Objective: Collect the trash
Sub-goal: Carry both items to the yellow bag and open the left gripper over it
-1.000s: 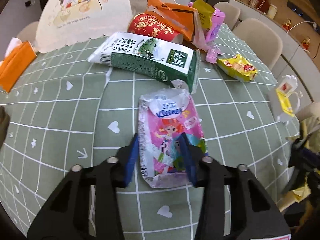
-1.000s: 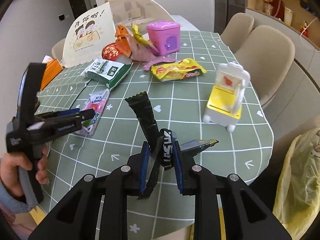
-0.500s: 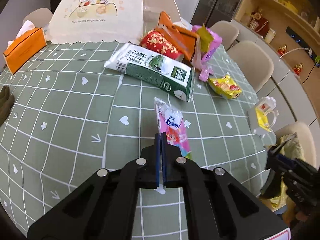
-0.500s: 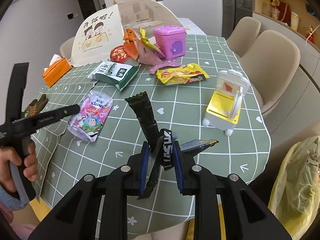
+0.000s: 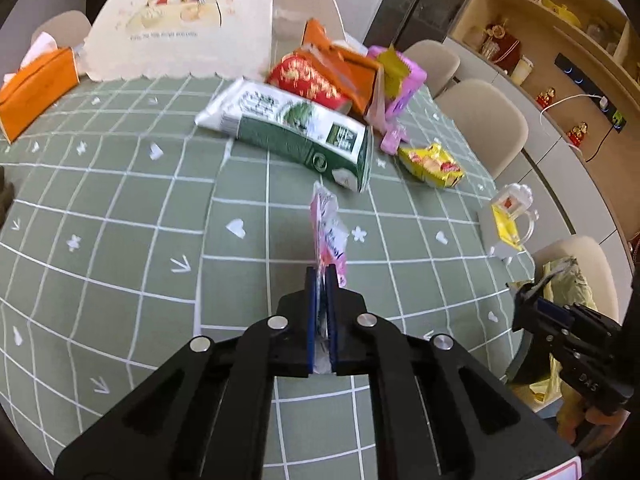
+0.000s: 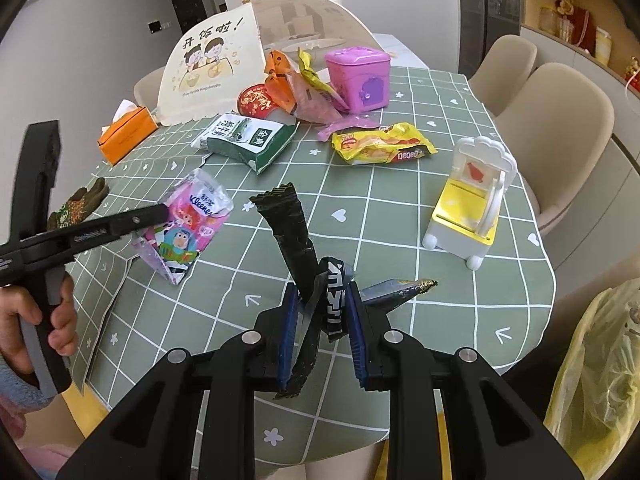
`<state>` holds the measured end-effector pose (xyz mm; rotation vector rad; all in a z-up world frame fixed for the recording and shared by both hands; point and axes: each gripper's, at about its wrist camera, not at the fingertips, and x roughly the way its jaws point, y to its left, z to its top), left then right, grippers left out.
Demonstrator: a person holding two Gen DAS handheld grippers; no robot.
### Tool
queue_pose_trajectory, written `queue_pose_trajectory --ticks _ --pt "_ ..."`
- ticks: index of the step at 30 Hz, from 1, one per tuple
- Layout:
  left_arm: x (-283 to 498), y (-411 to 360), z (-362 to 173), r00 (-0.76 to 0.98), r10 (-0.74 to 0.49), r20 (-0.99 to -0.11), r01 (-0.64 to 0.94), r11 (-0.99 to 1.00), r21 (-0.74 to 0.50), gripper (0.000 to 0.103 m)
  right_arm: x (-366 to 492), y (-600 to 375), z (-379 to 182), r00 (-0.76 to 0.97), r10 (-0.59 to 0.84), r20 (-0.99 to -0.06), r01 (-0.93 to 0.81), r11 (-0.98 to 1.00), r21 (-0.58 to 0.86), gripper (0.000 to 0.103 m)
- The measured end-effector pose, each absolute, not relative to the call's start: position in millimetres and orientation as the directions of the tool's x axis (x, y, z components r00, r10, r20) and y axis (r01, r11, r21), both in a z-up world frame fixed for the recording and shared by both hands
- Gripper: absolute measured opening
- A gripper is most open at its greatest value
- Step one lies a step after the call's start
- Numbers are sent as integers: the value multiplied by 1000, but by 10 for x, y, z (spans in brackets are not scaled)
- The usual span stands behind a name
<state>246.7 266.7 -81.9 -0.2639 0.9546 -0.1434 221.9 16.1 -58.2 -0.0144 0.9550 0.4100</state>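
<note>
Left hand-held gripper (image 5: pixel 321 280) clamped shut on pink tissue pack (image 6: pixel 188 220), near milk carton (image 5: pixel 296 136). Right hand-held gripper (image 6: pixel 322 320) pinches dark wrappers (image 6: pixel 292 236). Keep grip firm; carry toward yellow bag (image 6: pixel 600 360).

Bright even daylight, soft faint shadows, strong fisheye bending with dark corners, slight motion blur in the left wrist view, right wrist view sharp
</note>
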Motion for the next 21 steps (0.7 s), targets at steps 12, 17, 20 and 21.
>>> queue_pose_trajectory --ticks 12,17,20,21 --pt "2475 2618 -718 586 -223 -779 8 963 -270 4 2171 174 -545 517 322 -793 -343 927 152 23" --pt "2410 2507 -479 615 -209 -760 38 971 -236 4 2126 139 -429 540 328 -775 -348 925 149 23" --pt "2378 2420 -295 634 -211 -744 60 973 -225 4 2109 92 -321 561 333 -758 -348 925 149 23" --pt "2363 2395 -240 640 -213 -738 65 972 -224 4 2110 80 -289 567 334 -753 -349 925 149 23"
